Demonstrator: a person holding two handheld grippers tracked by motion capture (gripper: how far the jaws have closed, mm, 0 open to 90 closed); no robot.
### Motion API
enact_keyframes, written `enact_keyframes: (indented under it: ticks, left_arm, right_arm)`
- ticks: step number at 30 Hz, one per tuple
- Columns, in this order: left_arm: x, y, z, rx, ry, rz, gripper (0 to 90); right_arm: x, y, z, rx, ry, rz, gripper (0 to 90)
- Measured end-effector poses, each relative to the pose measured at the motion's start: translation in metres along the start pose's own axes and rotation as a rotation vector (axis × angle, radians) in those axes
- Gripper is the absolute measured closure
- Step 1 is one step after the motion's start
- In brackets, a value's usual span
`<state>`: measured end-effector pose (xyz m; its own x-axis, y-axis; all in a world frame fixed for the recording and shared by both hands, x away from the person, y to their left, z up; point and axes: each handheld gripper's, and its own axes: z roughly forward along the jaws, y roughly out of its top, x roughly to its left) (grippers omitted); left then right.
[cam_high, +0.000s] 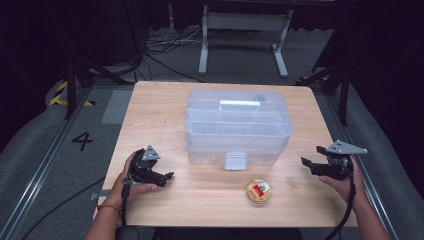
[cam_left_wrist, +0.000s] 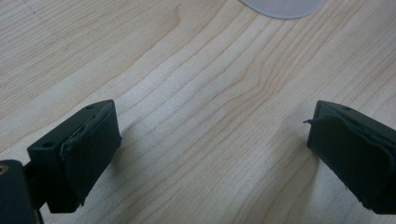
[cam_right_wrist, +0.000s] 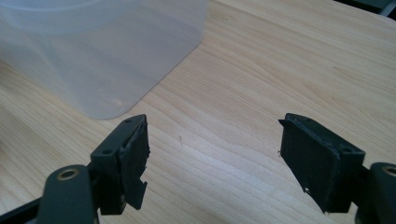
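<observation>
Desk: pale wood, carries everything.
Clear box: lidded, mid-desk; the landmark.
Left tool: near-left of the box, low over bare wood, jaws spread, nothing between.
Right tool: right of the box near the desk edge, jaws spread, empty.
Round tin: just in front of the box, lying free, well apart from both tools.
</observation>
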<state>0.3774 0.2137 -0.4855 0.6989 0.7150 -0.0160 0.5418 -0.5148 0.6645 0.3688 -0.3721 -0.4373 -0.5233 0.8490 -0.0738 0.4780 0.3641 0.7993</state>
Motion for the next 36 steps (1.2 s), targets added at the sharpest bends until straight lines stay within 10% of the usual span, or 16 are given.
enact_keyframes:
  ticks: [36]
  left_arm:
    - [-0.001,0.001,0.0,0.01,0.006,-0.002,3.4]
  right_arm:
    - [0.008,0.073,-0.045,-0.118,0.007,-0.095,26.3]
